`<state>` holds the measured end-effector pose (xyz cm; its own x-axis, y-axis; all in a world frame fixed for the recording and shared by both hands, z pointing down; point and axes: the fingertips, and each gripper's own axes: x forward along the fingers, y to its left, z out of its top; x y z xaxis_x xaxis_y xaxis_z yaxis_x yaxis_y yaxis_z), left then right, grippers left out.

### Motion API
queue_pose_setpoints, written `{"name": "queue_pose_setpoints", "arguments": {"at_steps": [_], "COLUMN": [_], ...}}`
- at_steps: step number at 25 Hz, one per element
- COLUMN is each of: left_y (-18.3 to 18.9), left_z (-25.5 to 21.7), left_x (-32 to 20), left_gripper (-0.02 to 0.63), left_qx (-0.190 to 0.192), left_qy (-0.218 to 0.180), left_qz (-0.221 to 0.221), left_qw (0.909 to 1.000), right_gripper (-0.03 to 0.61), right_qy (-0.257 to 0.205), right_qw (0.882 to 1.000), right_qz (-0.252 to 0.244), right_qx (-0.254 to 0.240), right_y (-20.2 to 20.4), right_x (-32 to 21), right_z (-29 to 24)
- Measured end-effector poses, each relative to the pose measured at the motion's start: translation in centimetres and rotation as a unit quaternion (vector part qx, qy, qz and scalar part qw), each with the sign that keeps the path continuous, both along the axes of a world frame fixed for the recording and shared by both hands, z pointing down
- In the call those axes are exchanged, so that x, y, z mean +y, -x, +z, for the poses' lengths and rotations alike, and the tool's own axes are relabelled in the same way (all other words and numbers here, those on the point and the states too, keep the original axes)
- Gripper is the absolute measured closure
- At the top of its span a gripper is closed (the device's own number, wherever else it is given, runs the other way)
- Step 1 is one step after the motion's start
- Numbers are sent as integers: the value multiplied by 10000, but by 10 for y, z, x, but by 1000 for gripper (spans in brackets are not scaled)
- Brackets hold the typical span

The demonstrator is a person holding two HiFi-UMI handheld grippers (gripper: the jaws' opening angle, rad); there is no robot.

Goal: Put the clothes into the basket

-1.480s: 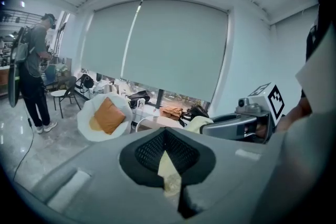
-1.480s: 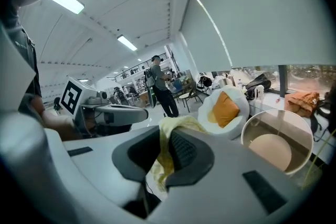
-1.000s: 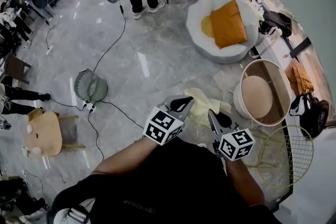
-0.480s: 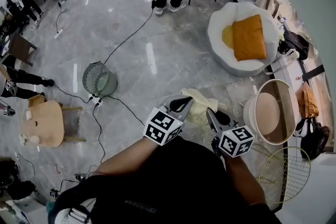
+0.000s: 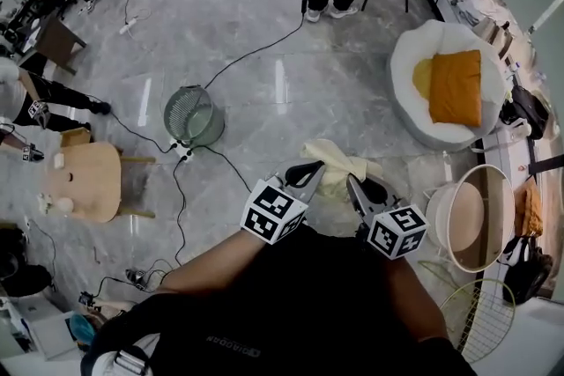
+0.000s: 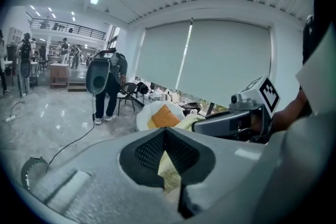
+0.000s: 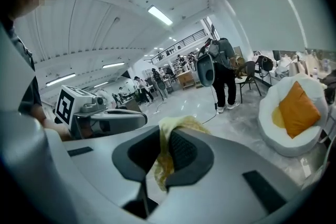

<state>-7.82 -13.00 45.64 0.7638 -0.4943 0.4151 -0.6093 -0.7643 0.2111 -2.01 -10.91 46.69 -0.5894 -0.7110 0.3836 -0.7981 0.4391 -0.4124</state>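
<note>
Seen in the head view, the left claw (image 5: 310, 174) and the right claw (image 5: 356, 186) were side by side above a grey marble floor (image 5: 264, 92). Each was clamped shut on the same pale yellow garment (image 5: 339, 163), which sat bunched at their tips. The round basket (image 5: 441, 200) stood on the floor to the right, apart from the cloth. A round green fan (image 5: 192, 114), a wooden stool (image 5: 84, 180) and a white beanbag (image 5: 414, 66) bearing an orange cushion (image 5: 456, 86) were spread about the room.

In the left gripper view, the jaws pinched a fold of the yellow fabric, and a wide window blind (image 6: 210, 60) filled the wall behind.

In the right gripper view, the jaws likewise gripped the cloth, under ceiling strip lights (image 7: 160, 14).
</note>
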Motion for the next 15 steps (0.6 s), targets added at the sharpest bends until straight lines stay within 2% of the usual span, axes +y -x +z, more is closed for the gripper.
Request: {"name": "queue_pose_setpoints", "arguments": {"at_steps": [7,15], "left_y": [64,146], "left_z": [8,23], "left_x": [-25,-45], "left_gripper": [614,614], "left_qx": [-12,-147], "left_qy": [112,337], "left_qz": [-759,-1850], "left_qw": [9970,9820], "right_gripper": [534,534], "right_qy": [43,-6], "right_qw": [9976,9868], "right_qz": [-695,-1620], "right_qx": [41,45], "right_y": [53,122], "right_x": [-43,-90], "right_z": [4,1]}}
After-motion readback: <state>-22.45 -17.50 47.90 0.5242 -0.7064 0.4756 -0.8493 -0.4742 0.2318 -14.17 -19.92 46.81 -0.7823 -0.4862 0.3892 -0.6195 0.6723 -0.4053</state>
